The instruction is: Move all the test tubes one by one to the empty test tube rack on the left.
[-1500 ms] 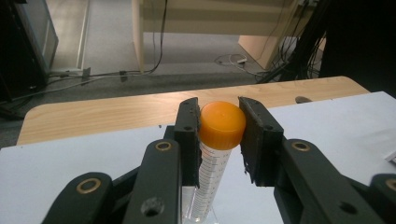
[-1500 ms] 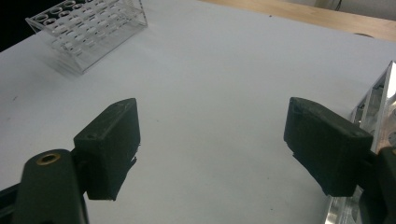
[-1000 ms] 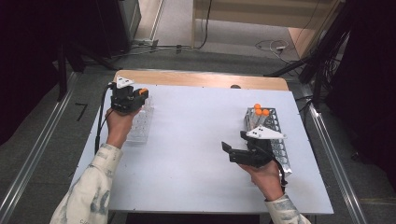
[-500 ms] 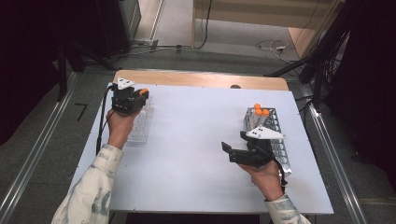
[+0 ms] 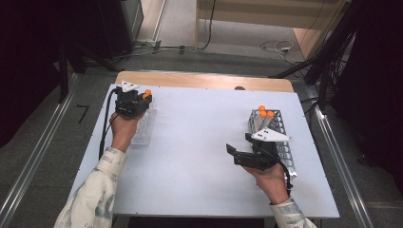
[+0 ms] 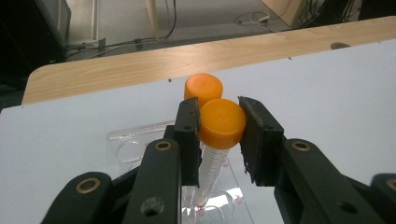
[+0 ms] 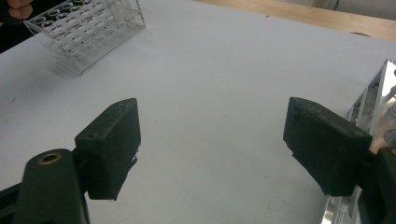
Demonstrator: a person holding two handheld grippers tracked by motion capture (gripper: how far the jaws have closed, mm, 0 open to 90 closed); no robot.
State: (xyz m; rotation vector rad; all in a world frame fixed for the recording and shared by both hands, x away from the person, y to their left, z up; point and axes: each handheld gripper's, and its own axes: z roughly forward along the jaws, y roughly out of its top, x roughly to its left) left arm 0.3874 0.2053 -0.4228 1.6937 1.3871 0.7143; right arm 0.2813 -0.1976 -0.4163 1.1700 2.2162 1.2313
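Observation:
My left gripper is shut on a clear graduated tube with an orange cap; the tube stands upright with its lower end down in the clear plastic rack. Just behind it in the same rack stands a second orange-capped tube. In the high view the left gripper hovers over the far end of the clear rack at the table's left. My right gripper is open above the bare table, its jaws wide apart with nothing between them, next to the metal rack.
The metal rack holds three orange-capped tubes at its far end, and its edge lies close to my right jaw. The white tabletop stretches between the two racks. A wooden strip borders the far edge.

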